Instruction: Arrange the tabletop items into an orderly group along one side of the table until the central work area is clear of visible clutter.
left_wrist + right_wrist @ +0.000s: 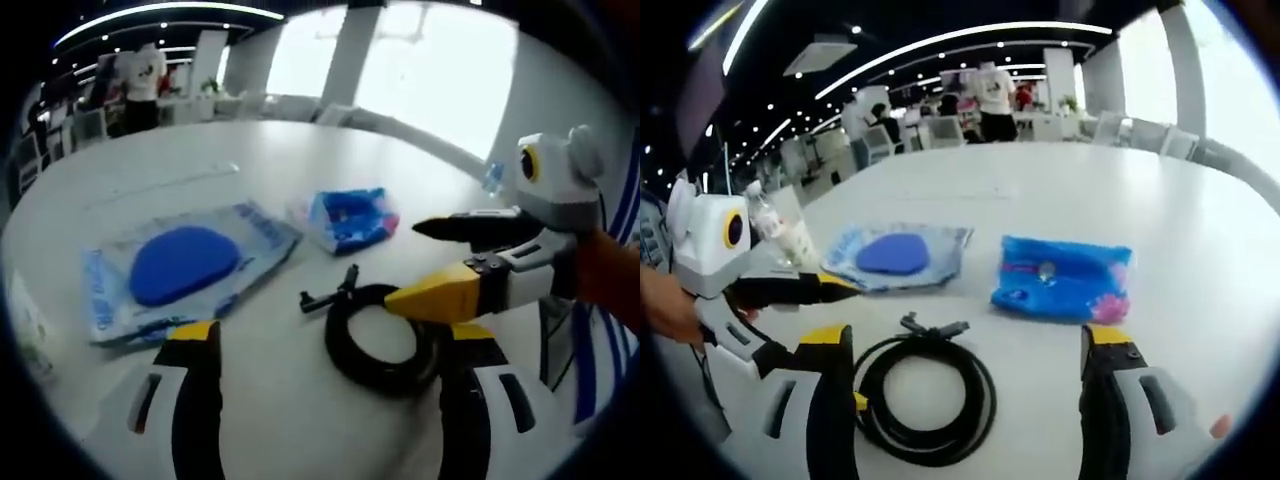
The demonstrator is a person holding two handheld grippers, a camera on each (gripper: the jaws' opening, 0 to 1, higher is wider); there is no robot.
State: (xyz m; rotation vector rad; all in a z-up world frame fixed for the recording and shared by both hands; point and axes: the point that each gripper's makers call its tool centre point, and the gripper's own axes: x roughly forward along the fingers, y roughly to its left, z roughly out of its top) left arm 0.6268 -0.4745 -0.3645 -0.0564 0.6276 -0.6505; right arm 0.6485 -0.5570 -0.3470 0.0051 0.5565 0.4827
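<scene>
A black coiled cable (pixel 378 345) (pixel 925 400) lies on the white table (pixel 300 160), near its front. My left gripper (pixel 332 338) is open, its jaws wide on either side of the coil. My right gripper (pixel 968 338) is open too, the coil lying between its jaws towards the left one. In the left gripper view the right gripper (pixel 405 265) comes in from the right, its yellow jaw tip over the coil's rim. A blue round pad in a clear bag (pixel 185 265) (pixel 895 255) and a blue packet (pixel 350 218) (pixel 1065 278) lie beyond the cable.
A plastic bottle (pixel 780 235) stands by the bagged pad, and the left gripper (pixel 805 315) reaches in just below it. Chairs, desks and people (pixel 990 95) are past the table's far edge. Bare tabletop stretches behind the items.
</scene>
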